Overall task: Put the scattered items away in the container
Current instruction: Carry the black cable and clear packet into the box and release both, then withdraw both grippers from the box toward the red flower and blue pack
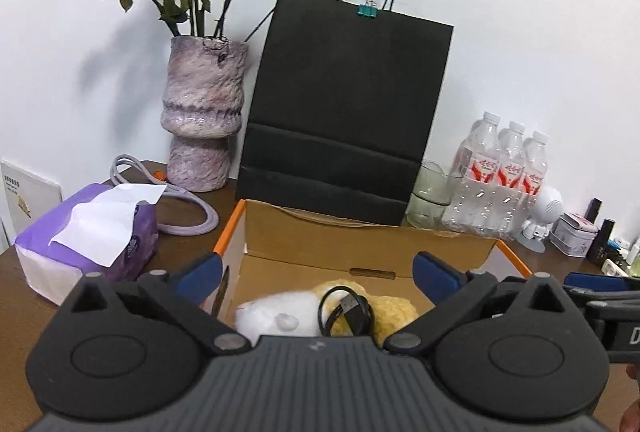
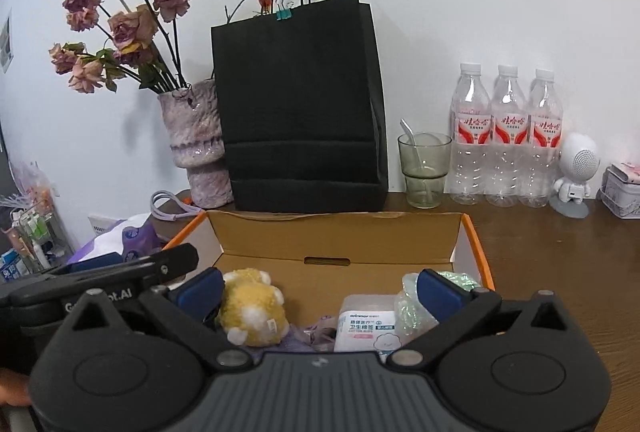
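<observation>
The cardboard box (image 2: 340,236) sits on the brown counter (image 2: 560,272), right in front of the black paper bag (image 2: 300,104). Its long side runs left to right, and its open top faces up. The rim is orange. The back wall has a small slot cut in it.

Inside the box, on the left, lies a yellow and white plush toy (image 2: 252,308). In the left wrist view a black cable (image 1: 348,312) is coiled on top of the toy, with its plug end pointing up and toward the camera. On the right side of the box stands a small white packet (image 2: 364,324) with blue writing; the word on top looks like "airinnor", and the rest is Chinese writing. Next to it is a shiny clear wrapper (image 2: 416,308).

The left hand-held gripper (image 1: 316,272) has its blue fingers spread wide over the left part of the box, with nothing held between them. The right hand-held gripper (image 2: 320,288) is spread wide too, over the middle of the box, and holds nothing. The two sit just beside each other.

Three water bottles (image 2: 508,136) with red and white labels in Chinese writing stand by the wall. A glass (image 2: 424,168) with a spoon is between them and the bag. A purple tissue pack (image 1: 88,236) lies left of the box. The counter to the right of the box is bare wood.
</observation>
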Demonstrator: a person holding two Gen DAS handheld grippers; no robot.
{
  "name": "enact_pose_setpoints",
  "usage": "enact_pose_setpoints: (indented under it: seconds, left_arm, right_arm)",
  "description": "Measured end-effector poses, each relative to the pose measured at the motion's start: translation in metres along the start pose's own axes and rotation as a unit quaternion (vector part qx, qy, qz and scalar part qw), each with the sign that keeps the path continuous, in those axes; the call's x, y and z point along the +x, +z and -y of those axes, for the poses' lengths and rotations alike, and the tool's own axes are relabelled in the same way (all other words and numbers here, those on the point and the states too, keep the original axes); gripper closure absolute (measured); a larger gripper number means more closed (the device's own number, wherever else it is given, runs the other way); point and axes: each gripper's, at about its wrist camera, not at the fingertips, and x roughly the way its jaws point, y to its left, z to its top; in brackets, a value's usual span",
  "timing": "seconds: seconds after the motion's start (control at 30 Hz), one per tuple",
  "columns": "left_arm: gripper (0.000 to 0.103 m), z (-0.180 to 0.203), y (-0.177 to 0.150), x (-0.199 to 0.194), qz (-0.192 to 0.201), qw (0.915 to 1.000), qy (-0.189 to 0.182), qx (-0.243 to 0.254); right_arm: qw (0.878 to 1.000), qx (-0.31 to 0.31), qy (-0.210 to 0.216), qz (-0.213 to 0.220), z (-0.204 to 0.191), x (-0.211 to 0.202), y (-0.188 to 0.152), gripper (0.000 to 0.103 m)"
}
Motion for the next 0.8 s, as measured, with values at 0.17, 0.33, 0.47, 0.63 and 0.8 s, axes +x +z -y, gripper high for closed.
enact_pose_setpoints:
  seconds: [0.17, 0.33, 0.47, 0.63, 0.8]
  left_arm:
    - [0.0, 0.004, 0.0, -0.002, 0.0, 1.0, -0.003, 0.008]
    - [0.0, 0.004, 0.001, -0.005, -0.003, 1.0, -0.001, 0.005]
    - [0.0, 0.006, 0.002, -0.012, 0.003, 0.9999, 0.009, 0.011]
    - [0.0, 0.008, 0.004, -0.028, 0.008, 0.9994, 0.034, 0.007]
    - [0.0, 0.002, 0.003, -0.05, 0.01, 0.9997, 0.02, -0.002]
  right_arm:
    - [1.0, 0.003, -0.003, -0.003, 0.001, -0.001, 0.001, 0.0]
    - [1.0, 0.002, -0.003, 0.001, 0.0, -0.005, 0.002, 0.0]
    - [1.0, 0.001, 0.002, 0.006, -0.003, -0.01, 0.004, 0.0]
    - [1.0, -0.007, 0.011, 0.008, -0.009, -0.019, 0.007, 0.0]
    - [1.0, -0.019, 0.015, 0.017, -0.018, -0.037, 0.005, 0.0]
